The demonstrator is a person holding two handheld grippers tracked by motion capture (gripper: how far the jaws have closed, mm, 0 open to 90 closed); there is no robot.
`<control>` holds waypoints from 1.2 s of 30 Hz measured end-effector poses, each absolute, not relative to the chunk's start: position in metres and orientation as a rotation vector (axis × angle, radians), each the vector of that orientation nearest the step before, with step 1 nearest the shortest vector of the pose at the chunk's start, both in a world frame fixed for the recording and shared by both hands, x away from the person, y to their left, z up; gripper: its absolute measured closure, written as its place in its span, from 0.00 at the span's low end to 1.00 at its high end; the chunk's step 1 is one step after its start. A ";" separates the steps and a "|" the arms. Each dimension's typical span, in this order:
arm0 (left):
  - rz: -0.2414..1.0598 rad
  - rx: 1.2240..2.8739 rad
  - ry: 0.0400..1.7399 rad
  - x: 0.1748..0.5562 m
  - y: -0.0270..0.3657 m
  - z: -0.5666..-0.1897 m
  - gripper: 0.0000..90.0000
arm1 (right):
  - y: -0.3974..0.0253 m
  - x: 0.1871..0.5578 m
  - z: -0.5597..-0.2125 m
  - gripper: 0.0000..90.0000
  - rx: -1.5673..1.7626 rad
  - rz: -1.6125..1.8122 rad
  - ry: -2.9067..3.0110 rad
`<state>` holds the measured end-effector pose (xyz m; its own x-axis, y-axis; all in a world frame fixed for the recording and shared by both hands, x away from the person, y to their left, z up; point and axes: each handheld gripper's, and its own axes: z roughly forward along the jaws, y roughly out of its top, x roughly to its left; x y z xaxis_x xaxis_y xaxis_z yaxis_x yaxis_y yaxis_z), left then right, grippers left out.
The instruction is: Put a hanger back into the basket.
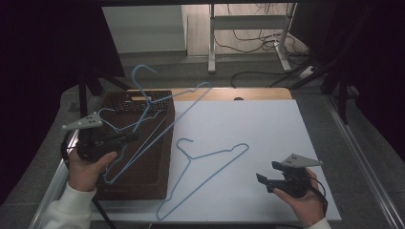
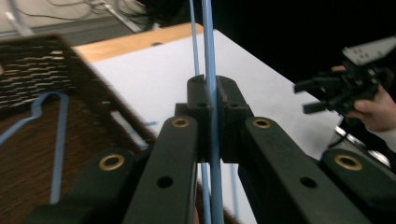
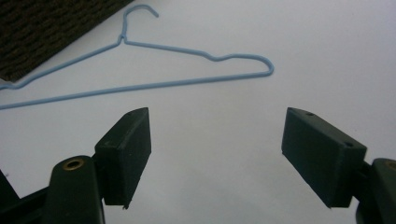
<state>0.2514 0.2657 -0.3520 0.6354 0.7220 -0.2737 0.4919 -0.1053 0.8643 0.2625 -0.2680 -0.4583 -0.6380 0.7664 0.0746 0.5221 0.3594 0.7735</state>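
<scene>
White tabletop (image 1: pixel 267 138), thin blue wire hanger (image 1: pixel 157 129)

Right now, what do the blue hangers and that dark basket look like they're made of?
The hanger clamped in the left gripper and the hanger on the table look like thin wire with a smooth light-blue coating: slim rod, twisted neck. The basket looks like dark brown woven wicker or rattan, matte, though possibly plastic.

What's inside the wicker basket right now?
One blue hanger lies in the wicker basket. The left gripper holds another hanger above it, partly covering the basket's floor.
</scene>
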 end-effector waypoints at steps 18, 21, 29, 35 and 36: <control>0.345 1.761 1.202 0.271 0.323 -0.395 0.97 | -0.266 0.265 -0.466 0.26 1.116 1.085 2.358; 0.343 1.759 1.233 0.272 0.328 -0.402 0.97 | -0.265 0.265 -0.467 0.26 1.112 1.072 2.365; 0.276 1.813 1.262 0.280 0.331 -0.422 0.97 | -0.264 0.266 -0.468 0.26 1.107 1.059 2.374; 0.213 1.836 1.291 0.290 0.325 -0.441 0.96 | -0.263 0.266 -0.469 0.26 1.111 1.048 2.384; 0.194 1.845 1.311 0.292 0.325 -0.443 0.96 | -0.263 0.266 -0.469 0.26 1.112 1.048 2.384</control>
